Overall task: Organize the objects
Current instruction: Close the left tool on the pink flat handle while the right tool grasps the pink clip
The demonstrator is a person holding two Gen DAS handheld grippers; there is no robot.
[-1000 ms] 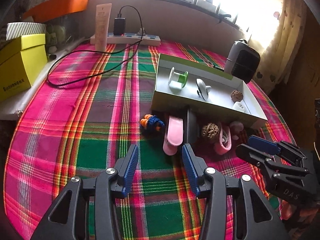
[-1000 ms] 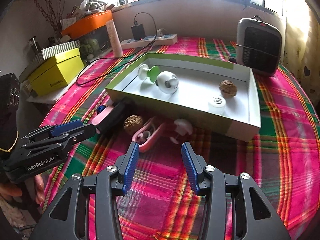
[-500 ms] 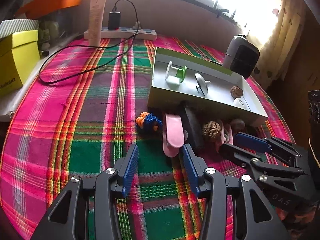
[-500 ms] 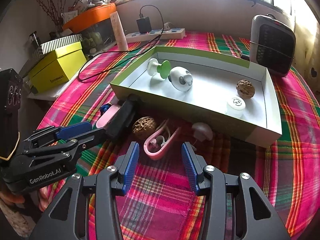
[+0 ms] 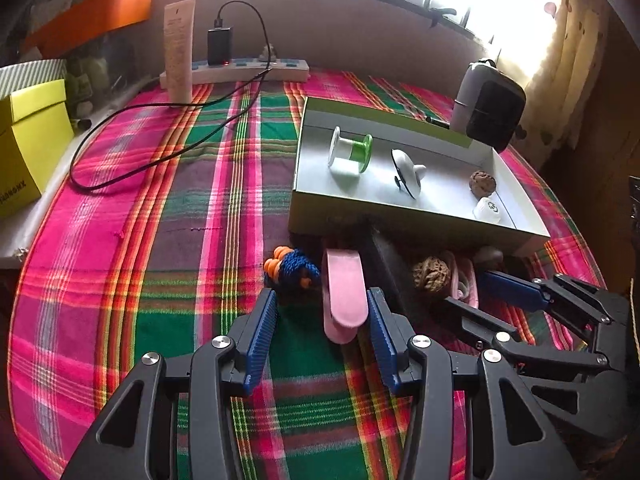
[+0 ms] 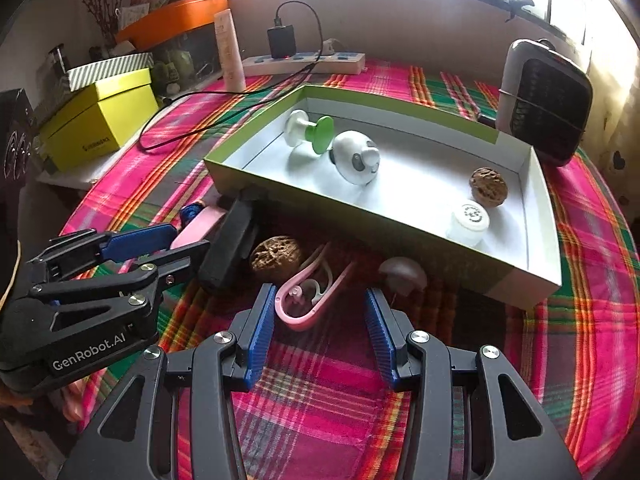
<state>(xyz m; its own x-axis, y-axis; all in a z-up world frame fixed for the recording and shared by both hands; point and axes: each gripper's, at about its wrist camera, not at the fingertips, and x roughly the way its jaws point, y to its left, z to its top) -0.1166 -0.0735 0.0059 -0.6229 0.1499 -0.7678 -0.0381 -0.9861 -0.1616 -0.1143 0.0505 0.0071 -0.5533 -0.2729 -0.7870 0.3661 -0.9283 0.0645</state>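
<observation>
Since a second ago both grippers have been brought closer to the loose things in front of the box (image 6: 540, 216). The left gripper (image 5: 320, 332) is seen with jaws apart around the near end of a pink case (image 5: 344, 292), not pressing it. The right gripper (image 6: 320, 326) is likewise apart, at a pink clip (image 6: 312, 296). Inside the box lie a spool (image 6: 308, 130), a white toy (image 6: 354, 158), a walnut (image 6: 488, 184) and a cap (image 6: 468, 220). Outside it, another walnut (image 6: 276, 258), a blue knot (image 5: 294, 270) and a black block (image 6: 232, 248) are judged still to be sorted.
</observation>
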